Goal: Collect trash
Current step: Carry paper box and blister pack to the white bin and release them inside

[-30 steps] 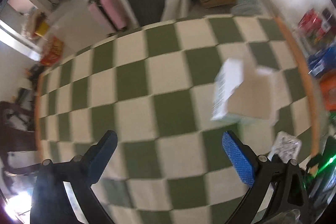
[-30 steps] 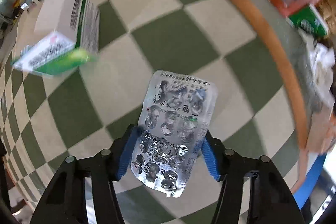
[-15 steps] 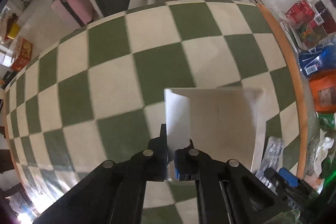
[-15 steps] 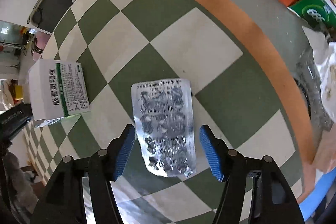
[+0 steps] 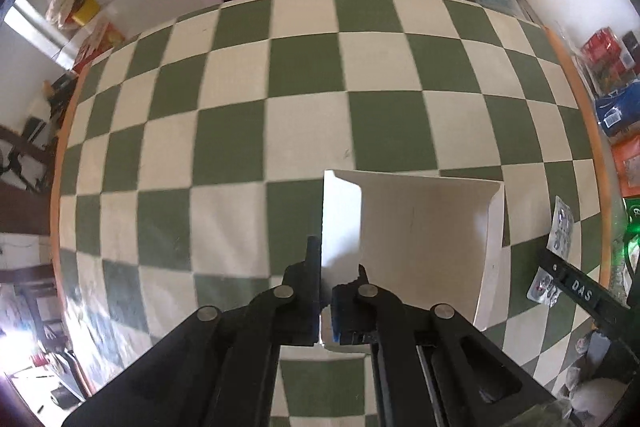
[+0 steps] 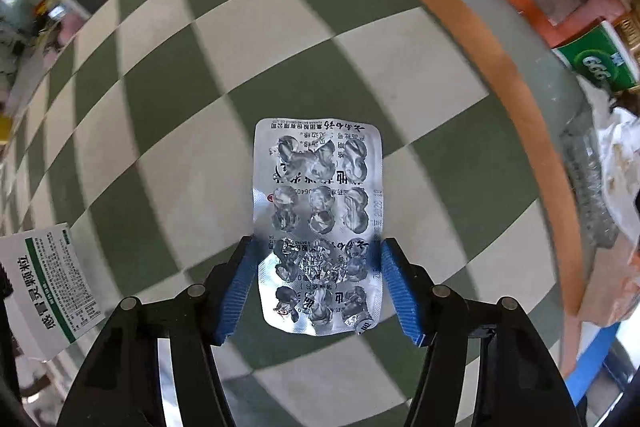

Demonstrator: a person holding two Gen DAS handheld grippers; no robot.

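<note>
- the left claw [image 5: 326, 291] is pinching the flap of a white medicine box [image 5: 424, 239], with its two fingers squeezed almost together on the thin card.
- the medicine box is open toward the left camera, so its bare inside is showing. it is sitting low over the green and white checkered desk [image 5: 248, 115].
- in the right camera, the same medicine box [image 6: 48, 287] is showing at the far left, with green stripes and printed writing on it.
- the right claw [image 6: 316, 287] is partly open, and its blue fingers [image 6: 236, 291] are pressing on the two long edges of an empty pill sheet [image 6: 318, 223].
- the pill sheet is silver and crinkly, with popped bubbles, and it is sticking out forward from the claw above the desk [image 6: 168, 107].
- the pill sheet [image 5: 560, 231] is also peeking in at the right side of the left camera, beside the box.
</note>
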